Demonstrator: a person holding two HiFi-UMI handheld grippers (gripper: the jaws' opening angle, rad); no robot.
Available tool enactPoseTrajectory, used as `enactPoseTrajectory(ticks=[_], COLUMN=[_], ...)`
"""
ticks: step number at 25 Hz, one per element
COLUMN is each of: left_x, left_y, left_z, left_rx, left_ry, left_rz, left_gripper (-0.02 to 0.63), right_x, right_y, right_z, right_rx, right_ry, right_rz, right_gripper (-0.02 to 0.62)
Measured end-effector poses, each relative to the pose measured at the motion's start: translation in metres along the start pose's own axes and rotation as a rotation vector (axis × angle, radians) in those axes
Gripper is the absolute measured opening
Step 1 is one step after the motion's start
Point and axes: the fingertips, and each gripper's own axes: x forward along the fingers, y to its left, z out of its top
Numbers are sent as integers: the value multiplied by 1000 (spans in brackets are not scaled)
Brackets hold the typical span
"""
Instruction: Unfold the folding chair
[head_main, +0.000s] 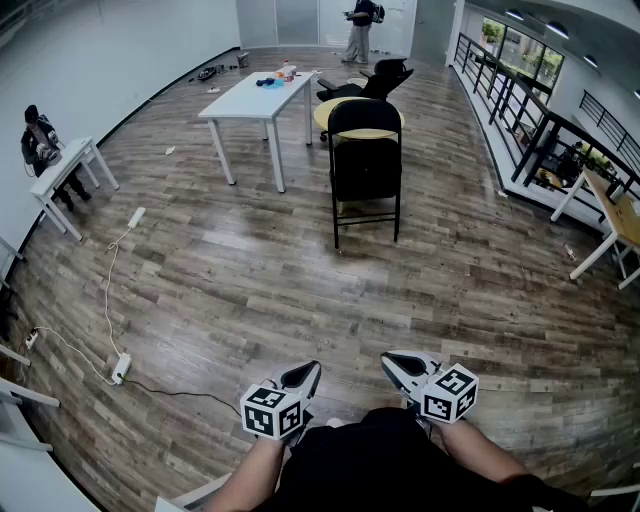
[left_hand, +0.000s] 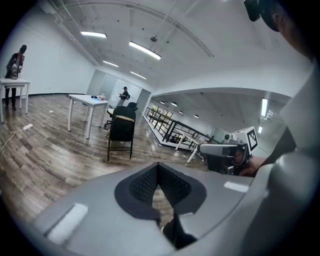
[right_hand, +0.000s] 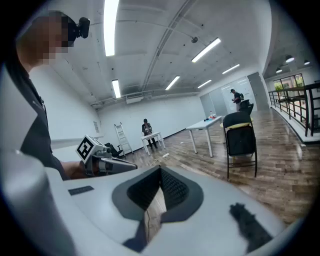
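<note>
A black folding chair (head_main: 366, 168) stands folded and upright on the wood floor in the head view, well ahead of both grippers; its yellow seat edge shows near the top. The same chair (left_hand: 121, 129) appears small in the left gripper view, and the chair (right_hand: 240, 138) sits at the right in the right gripper view. My left gripper (head_main: 308, 374) is held low near my body, shut and empty. My right gripper (head_main: 394, 364) is beside it, also shut with nothing between its jaws. Each gripper sees the other: the right gripper (left_hand: 202, 148) and the left gripper (right_hand: 131, 165).
A white table (head_main: 257, 98) with small items stands left of the chair, a black office chair (head_main: 375, 80) behind it. A power strip and cable (head_main: 120, 367) lie on the floor at left. A railing (head_main: 520, 110) and another table (head_main: 615, 215) border the right. People stand at the far back and left.
</note>
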Motion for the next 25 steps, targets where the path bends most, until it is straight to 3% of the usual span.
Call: enactPoseTrajectory(ticks=[7,12,17,21,25], left_x=[-21,-38,-50,-52,-54], left_y=[23,46,66,79,93], left_z=[-6,-4,-5,-7,-4], left_rx=[1,84,-40,-238,-220], left_ry=[-11,-9,-45,-109,-94], left_rz=[37,162,172,132,160], left_gripper=[8,8,8,8,8], right_x=[13,27,48,64,87], right_y=[2,6,9,3,-9], right_z=[7,5,2,8,11], right_rx=[11,18,63,82,85], right_ry=[-11,16,29,24,38], right_rz=[-8,27,85,118,122], right_gripper=[-5,-5,-5,-5,-5])
